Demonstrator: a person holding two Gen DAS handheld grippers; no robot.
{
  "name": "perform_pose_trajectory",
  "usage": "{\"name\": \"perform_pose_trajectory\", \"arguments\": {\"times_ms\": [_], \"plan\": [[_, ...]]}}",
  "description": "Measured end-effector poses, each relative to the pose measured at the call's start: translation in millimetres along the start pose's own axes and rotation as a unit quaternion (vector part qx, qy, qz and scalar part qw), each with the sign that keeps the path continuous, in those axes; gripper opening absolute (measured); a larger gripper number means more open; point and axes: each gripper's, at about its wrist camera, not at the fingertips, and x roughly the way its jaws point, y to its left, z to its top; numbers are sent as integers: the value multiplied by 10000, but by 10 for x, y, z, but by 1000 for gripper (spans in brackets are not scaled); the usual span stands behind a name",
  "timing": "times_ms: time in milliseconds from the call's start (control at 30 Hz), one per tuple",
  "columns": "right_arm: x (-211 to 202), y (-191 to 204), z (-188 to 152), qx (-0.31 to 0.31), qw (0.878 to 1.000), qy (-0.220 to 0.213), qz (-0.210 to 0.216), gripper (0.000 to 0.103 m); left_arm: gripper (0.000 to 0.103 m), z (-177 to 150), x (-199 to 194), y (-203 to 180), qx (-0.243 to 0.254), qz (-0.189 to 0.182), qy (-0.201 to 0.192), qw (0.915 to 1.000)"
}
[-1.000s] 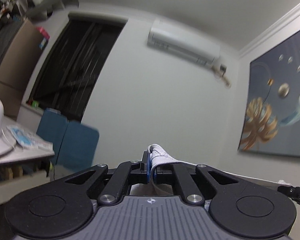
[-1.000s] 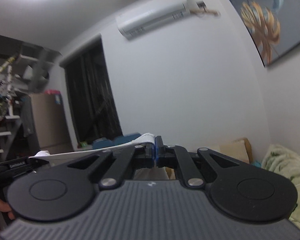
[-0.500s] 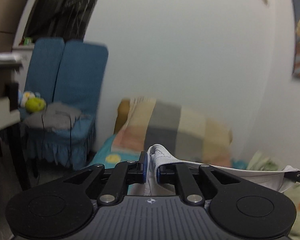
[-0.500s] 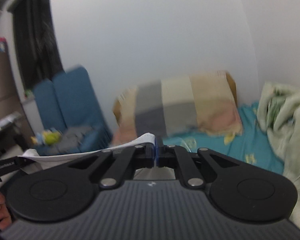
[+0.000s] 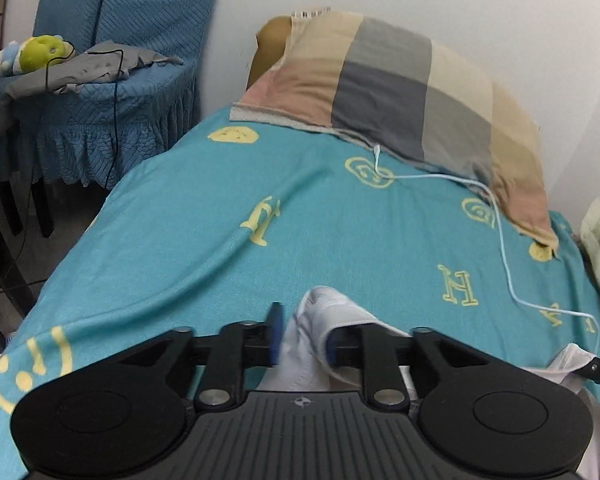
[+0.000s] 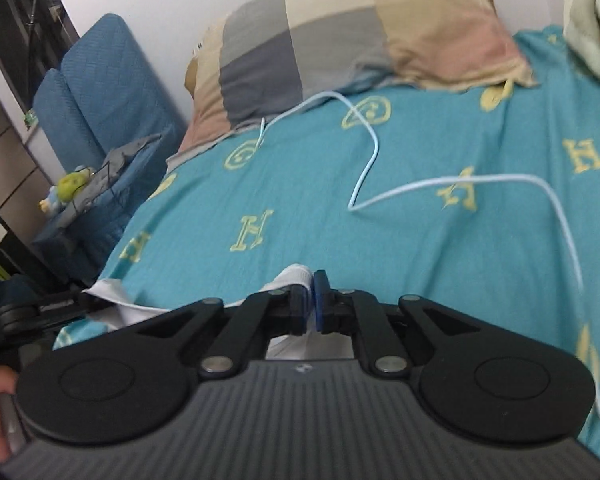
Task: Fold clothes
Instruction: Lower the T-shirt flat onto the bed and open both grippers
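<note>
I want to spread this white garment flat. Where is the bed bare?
Bare teal sheet lies between the hand-held grippers and the pillow, toward the chair side. A white cable crosses the sheet toward the blanket.

left tool [image 5: 302,334] opening, right tool [image 6: 308,300] parting

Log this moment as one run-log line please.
phase: laying white garment on bed | left tongs: just opened, cloth between | right tongs: opening, cloth between

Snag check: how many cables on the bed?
1. White cable runs from the pillow across the teal sheet, rightward; others may hide under bedding.
</note>
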Motion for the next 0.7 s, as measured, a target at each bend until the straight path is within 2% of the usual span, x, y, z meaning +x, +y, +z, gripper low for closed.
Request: {"name": "perform_pose_trajectory", "arguments": {"times_ms": [33, 67, 100, 133, 167, 200, 267, 333, 400, 533, 700], "plan": [[12, 13, 15, -20, 10000, 74, -4, 18, 65, 23, 5, -5, 81, -63, 78, 9999], [19, 29, 31, -44, 9999, 123, -15, 32, 75, 44, 5, -10, 171, -156, 163, 9996], [26, 45, 46, -69, 9998, 172, -25, 47, 80, 64, 4, -14, 261, -249, 248, 9990], [21, 58, 57, -78, 9998, 193, -42, 56, 86, 85, 4, -19, 350, -342, 332, 9982], [6, 69, 63, -60, 9998, 201, -54, 77, 88, 102, -115, -65, 470, -447, 383, 9972], [-14, 79, 69, -21, 9998, 216, -48, 86, 90, 105, -185, -81, 592, -530, 399, 9960], [-66, 101, 80, 58, 9997, 242, -16, 84, 98, 99, -303, -69, 801, -684, 353, 9938], [-153, 140, 85, 112, 9997, 227, -21, 84, 102, 73, -485, -28, 898, -794, 229, 9925], [-272, 184, 82, 161, 9997, 152, -118, 84, 102, 68, -654, 59, 875, -876, 197, 9921], [-605, 239, 75, 441, 9989, -123, -48, 84, 102, -6, -1097, 284, 698, -1110, 145, 9913], [-1022, 319, 110, 764, 9959, -478, 114, 84, 102, -231, -1861, 435, 750, -1175, -26, 9902]]}}
